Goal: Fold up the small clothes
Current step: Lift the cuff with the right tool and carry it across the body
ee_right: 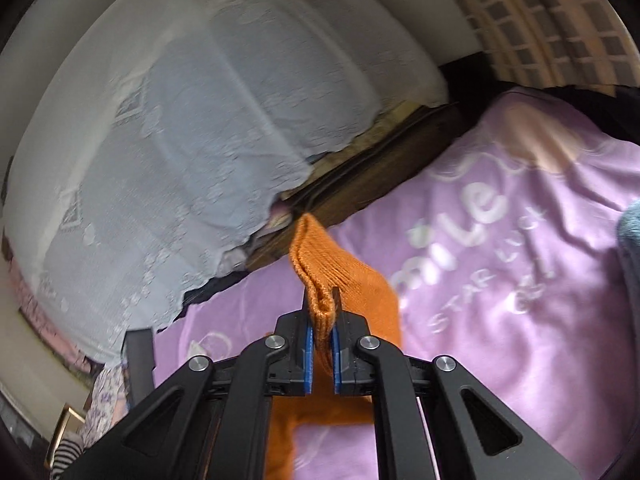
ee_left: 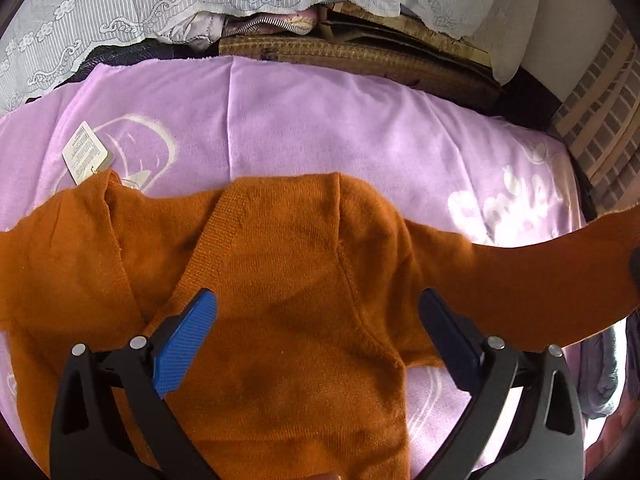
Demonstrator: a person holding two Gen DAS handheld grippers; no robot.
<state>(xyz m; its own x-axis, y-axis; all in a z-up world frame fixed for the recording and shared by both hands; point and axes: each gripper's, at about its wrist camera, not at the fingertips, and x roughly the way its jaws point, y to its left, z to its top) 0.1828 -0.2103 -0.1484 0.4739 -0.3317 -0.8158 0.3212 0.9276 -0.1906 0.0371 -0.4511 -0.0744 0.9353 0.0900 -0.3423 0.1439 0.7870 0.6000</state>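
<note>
We note first the pink blanket (ee_left: pixel 320 120), the widest thing in both views; it covers the work surface and carries pale printed lettering (ee_right: pixel 472 216) toward its right side. Behind it hangs a white lace cloth (ee_left: pixel 100 12), draped over whatever is stacked there, and below its edge we see a brown woven mat (ee_left: pixel 360 56) along the blanket's far border. At the far right a tiled wall (ee_left: pixel 600 128) shows.

On the blanket lies the orange sweater (ee_left: pixel 280 280), front up, its V-shaped neckline pointing toward the left camera. Its body spreads flat over the near middle of the blanket. One sleeve (ee_left: pixel 520 272) stretches out to the right and rises off the cloth. In the right wrist view we see that sleeve's ribbed cuff (ee_right: pixel 320 276) standing up between the fingers.

The left gripper (ee_left: pixel 316 308) hovers over the sweater's chest, its blue-padded fingers spread wide apart, nothing between them. We cannot tell whether its tips touch the knit.

The right gripper (ee_right: pixel 321 304) is closed tight on the cuff, the knit bunched between its pads.

Smallest, a white paper tag (ee_left: pixel 85 156) lies on the blanket just beyond the sweater's left shoulder.
</note>
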